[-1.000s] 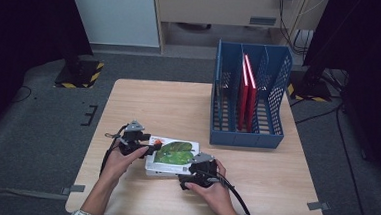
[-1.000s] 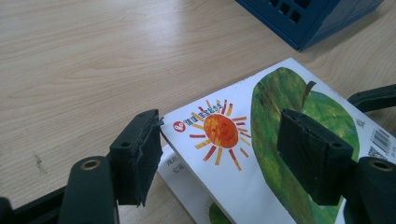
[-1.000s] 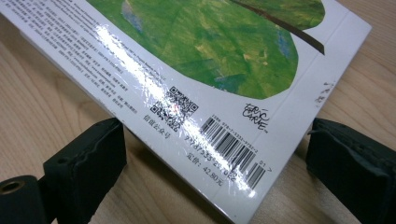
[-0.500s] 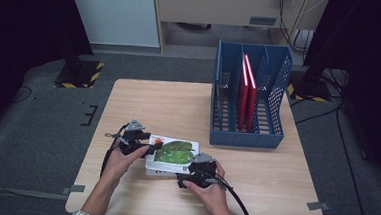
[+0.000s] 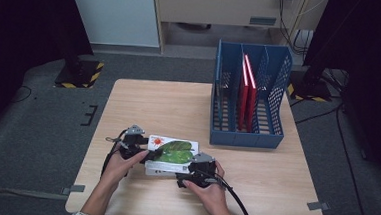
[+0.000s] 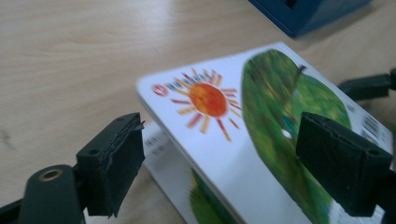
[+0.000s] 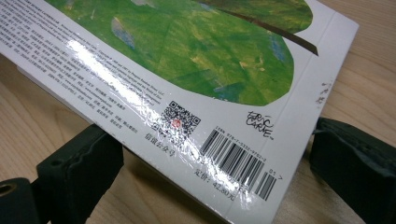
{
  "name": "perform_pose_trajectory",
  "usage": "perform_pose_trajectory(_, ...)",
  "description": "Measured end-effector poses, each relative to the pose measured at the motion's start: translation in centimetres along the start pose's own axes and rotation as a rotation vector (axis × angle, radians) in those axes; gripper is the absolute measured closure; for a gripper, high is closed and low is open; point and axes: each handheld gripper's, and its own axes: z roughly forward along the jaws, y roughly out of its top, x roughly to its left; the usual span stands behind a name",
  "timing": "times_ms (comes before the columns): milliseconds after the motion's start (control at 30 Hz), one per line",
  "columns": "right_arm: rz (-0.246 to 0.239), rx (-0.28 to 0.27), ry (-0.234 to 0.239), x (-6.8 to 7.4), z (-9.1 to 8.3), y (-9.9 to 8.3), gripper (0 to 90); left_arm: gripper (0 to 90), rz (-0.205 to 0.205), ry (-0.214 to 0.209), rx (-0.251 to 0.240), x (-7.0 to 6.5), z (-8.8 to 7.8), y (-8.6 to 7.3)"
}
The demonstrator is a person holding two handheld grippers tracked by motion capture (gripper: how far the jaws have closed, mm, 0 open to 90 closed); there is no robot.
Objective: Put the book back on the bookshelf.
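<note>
Since the earlier frame your left gripper (image 5: 148,155) has just been opening its jaws; they now stand wide, pads clear of the top book (image 6: 261,135), whose corner lies between them; your right gripper (image 7: 212,186) straddles that book's barcode corner, lifted above the table (image 5: 178,107), though whether its pads press you cannot tell; a second book (image 6: 173,163) lies underneath; the blue rack (image 5: 247,136) stands well apart.
</note>
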Motion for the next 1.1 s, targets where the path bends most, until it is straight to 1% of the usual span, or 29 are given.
perform_pose_trajectory(33, 0.000, 0.000, 0.000, 0.0, 0.0, 0.0, 3.1, 14.2, 0.000, 0.000, 0.000, 0.0, 0.0, 0.0)
perform_pose_trajectory(67, -0.001, 0.000, 0.000, 0.0, 0.0, 0.0, 3.2, 14.1, 0.007, -0.022, 0.013, -0.4, 0.3, -0.4)
perform_pose_trajectory(100, -0.001, 0.000, 0.000, 0.0, 0.0, 0.0, 3.2, 14.2, 0.007, -0.022, 0.013, -0.4, 0.3, -0.4)
perform_pose_trajectory(133, -0.011, 0.005, -0.004, 0.0, 0.0, 0.0, 3.2, 14.4, 0.014, -0.049, 0.026, -0.8, 0.6, -0.7)
perform_pose_trajectory(233, -0.011, 0.008, -0.005, 0.1, 0.0, 0.0, 3.2, 15.7, 0.016, -0.057, 0.025, -0.8, 0.7, -0.7)
perform_pose_trajectory(267, -0.016, 0.008, -0.005, 0.1, 0.0, 0.0, 3.2, 17.5, 0.006, -0.068, 0.026, -0.8, 0.6, -0.7)
perform_pose_trajectory(367, -0.025, 0.013, 0.003, -0.1, -0.1, 0.0, 3.7, 20.9, 0.005, -0.076, 0.029, -0.8, 0.5, -0.7)
perform_pose_trajectory(400, -0.034, 0.021, 0.015, -0.2, -0.2, 0.0, 4.2, 21.8, 0.007, -0.078, 0.026, -0.7, 0.5, -0.6)
perform_pose_trajectory(467, -0.038, 0.021, 0.021, -0.4, -0.2, 0.1, 4.2, 23.0, 0.005, -0.082, 0.021, -0.6, 0.4, -0.6)
perform_pose_trajectory(500, -0.029, 0.029, 0.039, -0.5, -0.3, 0.2, 4.4, 24.4, 0.010, -0.084, 0.018, -0.5, 0.4, -0.6)
perform_pose_trajectory(533, -0.038, 0.041, 0.051, -0.8, -0.4, 0.3, 6.1, 25.8, 0.003, -0.086, 0.013, -0.4, 0.4, -0.7)
perform_pose_trajectory(600, -0.054, 0.057, 0.059, -0.9, -0.7, 0.4, 8.3, 25.9, 0.008, -0.086, 0.015, -0.4, 0.4, -0.7)
perform_pose_trajectory(633, -0.064, 0.059, 0.060, -0.9, -0.8, 0.5, 9.6, 26.0, 0.001, -0.086, 0.013, -0.4, 0.5, -0.8)
perform_pose_trajectory(700, -0.100, 0.063, 0.063, -0.9, -1.1, 0.7, 12.5, 26.9, -0.005, -0.084, 0.007, -0.3, 0.4, -0.8)
perform_pose_trajectory(733, -0.112, 0.064, 0.068, -0.9, -1.3, 0.7, 11.9, 28.3, 0.004, -0.080, 0.006, -0.3, 0.4, -0.8)
perform_pose_trajectory(767, -0.116, 0.048, 0.084, -0.9, -1.4, 0.8, 12.2, 28.4, 0.001, -0.083, 0.010, -0.3, 0.4, -0.8)
perform_pose_trajectory(833, -0.106, 0.024, 0.116, -1.1, -1.8, 1.1, 14.8, 28.5, -0.006, -0.086, 0.013, -0.2, 0.5, -0.9)
perform_pose_trajectory(867, -0.106, 0.014, 0.139, -1.2, -2.1, 1.3, 15.2, 28.6, -0.005, -0.085, 0.014, -0.2, 0.5, -0.9)
perform_pose_trajectory(900, -0.103, -0.003, 0.148, -1.3, -2.2, 1.5, 14.4, 28.5, -0.005, -0.085, 0.014, -0.2, 0.5, -0.9)
perform_pose_trajectory(1000, -0.091, -0.035, 0.145, -1.9, -2.5, 1.8, 13.7, 29.1, -0.003, -0.088, 0.019, -0.2, 0.5, -0.9)
perform_pose_trajectory(1100, -0.074, -0.023, 0.128, -2.6, -1.9, 1.8, 13.5, 30.3, 0.002, -0.091, 0.025, -0.1, 0.5, -0.9)
